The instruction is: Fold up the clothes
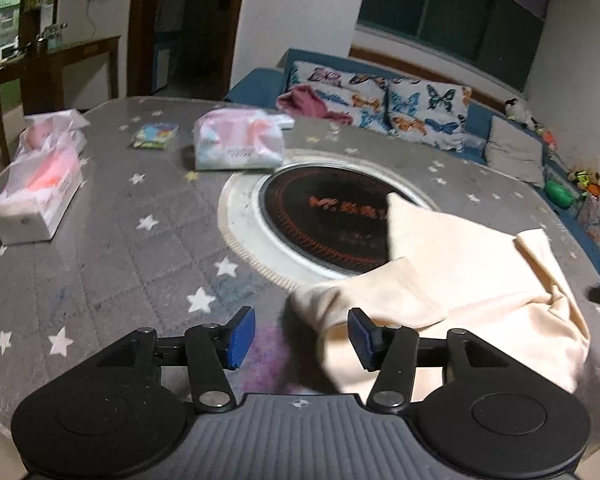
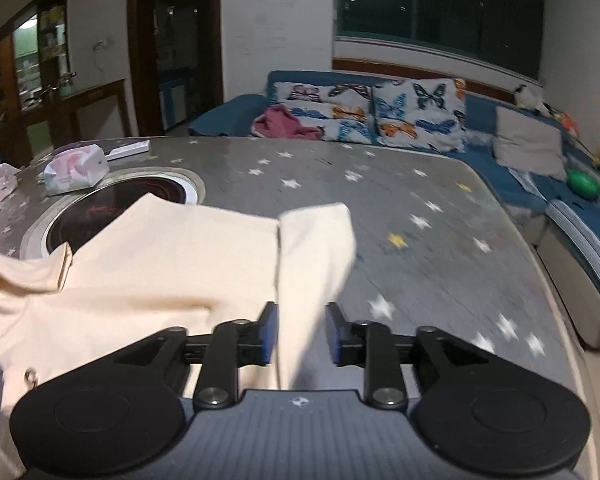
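Note:
A cream garment (image 1: 460,280) lies on the grey star-patterned table cover (image 1: 140,260), partly over a round black cooktop (image 1: 324,220). My left gripper (image 1: 302,338) is open, with the garment's near left corner lying between its blue pads (image 1: 240,336). In the right wrist view the garment (image 2: 160,272) spreads to the left, and a folded strip of it (image 2: 316,260) runs between the jaws. My right gripper (image 2: 301,336) is open around that strip, the pads (image 2: 269,336) apart from the cloth.
A tissue box (image 1: 36,200), a small colourful packet (image 1: 156,136) and a soft tissue pack (image 1: 240,144) sit at the table's far left. A blue sofa (image 2: 520,176) with butterfly cushions (image 2: 416,116) lies beyond the table. The table's right edge (image 2: 540,264) curves close to the sofa.

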The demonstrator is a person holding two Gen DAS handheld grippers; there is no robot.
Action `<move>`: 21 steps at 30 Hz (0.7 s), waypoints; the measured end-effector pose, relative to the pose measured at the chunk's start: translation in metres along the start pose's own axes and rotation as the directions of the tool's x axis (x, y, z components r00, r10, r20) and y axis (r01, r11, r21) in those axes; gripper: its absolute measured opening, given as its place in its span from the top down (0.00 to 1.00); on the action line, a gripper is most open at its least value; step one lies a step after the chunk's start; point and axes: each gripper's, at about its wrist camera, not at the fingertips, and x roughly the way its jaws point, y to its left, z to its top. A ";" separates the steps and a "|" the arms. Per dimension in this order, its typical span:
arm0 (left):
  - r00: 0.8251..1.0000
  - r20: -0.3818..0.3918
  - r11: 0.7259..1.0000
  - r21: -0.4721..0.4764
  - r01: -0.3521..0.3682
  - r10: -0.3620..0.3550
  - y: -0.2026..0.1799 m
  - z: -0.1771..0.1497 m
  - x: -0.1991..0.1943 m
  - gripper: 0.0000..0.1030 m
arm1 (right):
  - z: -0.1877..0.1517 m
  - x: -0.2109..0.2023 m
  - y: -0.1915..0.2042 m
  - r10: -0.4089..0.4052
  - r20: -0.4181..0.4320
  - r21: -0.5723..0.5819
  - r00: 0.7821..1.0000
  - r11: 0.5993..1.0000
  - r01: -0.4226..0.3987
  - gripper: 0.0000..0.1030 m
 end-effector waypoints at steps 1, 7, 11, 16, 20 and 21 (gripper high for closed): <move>1.000 0.011 1.000 0.007 0.007 -0.007 -0.002 0.001 -0.002 0.46 | 0.003 0.009 0.002 -0.001 -0.005 -0.009 1.000 1.000 0.001 0.68; 0.996 0.064 0.998 0.017 0.065 -0.066 -0.013 0.007 -0.012 0.43 | 0.019 0.060 0.012 -0.012 -0.048 -0.058 0.999 0.998 0.010 0.58; 0.989 0.040 0.989 0.055 0.139 -0.141 -0.033 0.003 -0.006 0.43 | 0.015 0.082 0.016 -0.064 -0.079 -0.103 0.995 0.993 0.056 0.68; 0.964 -0.025 0.958 0.111 0.265 -0.264 -0.078 -0.004 0.016 0.43 | 0.011 0.067 0.009 -0.125 -0.043 -0.101 0.991 0.988 0.120 0.94; 0.931 -0.084 0.916 0.167 0.365 -0.355 -0.117 -0.014 0.035 0.43 | 0.008 0.035 -0.004 -0.192 0.024 -0.085 0.981 0.978 0.193 0.96; 0.921 -0.104 0.904 0.179 0.388 -0.375 -0.127 -0.018 0.040 0.44 | 0.007 0.027 -0.009 -0.212 0.038 -0.072 0.977 0.974 0.214 0.96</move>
